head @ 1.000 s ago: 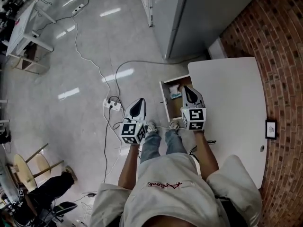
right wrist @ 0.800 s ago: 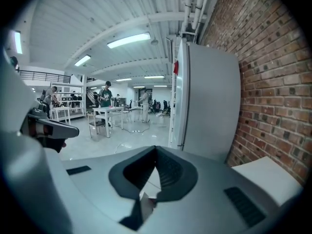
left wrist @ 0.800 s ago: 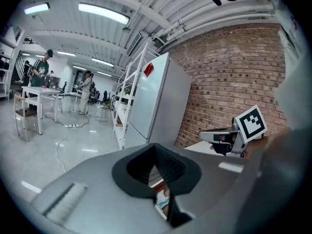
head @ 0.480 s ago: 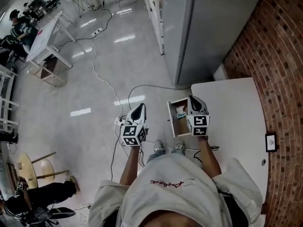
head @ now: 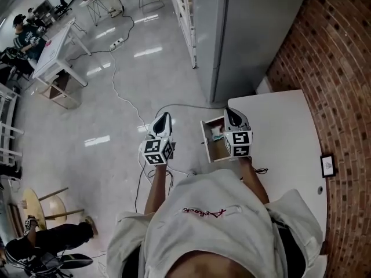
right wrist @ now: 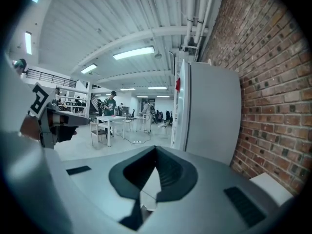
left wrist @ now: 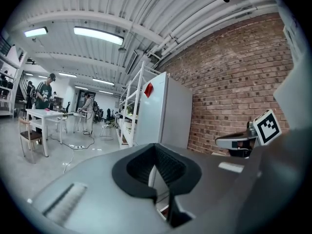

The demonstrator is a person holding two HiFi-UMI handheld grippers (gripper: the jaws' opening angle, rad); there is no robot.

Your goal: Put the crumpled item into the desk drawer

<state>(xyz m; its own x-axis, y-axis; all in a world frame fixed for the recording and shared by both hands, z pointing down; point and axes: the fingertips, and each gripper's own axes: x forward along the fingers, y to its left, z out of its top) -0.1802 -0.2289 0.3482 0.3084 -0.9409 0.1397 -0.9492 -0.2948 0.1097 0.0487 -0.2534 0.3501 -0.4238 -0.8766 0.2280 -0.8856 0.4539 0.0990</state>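
Observation:
The desk drawer [head: 210, 149] stands pulled out from the left edge of the white desk [head: 284, 132]. A crumpled white and teal item [head: 216, 133] lies at its far end. My right gripper [head: 229, 112] hovers over the drawer's right side, jaws together with nothing between them. My left gripper [head: 164, 116] hangs over the floor to the left of the drawer, also shut and empty. In the left gripper view the left gripper [left wrist: 155, 150] points at a grey cabinet. The right gripper view shows the right gripper [right wrist: 156, 154] closed to a narrow slit.
A tall grey cabinet [head: 255, 33] stands just beyond the desk, with a brick wall [head: 342, 68] to the right. A cable and power strip [head: 145, 146] lie on the floor under my left gripper. A white table [head: 55, 45] with people stands far left.
The head view has swung so more of the room shows. Both grippers have risen a little, still level with the drawer. The drawer stays open with the item inside.

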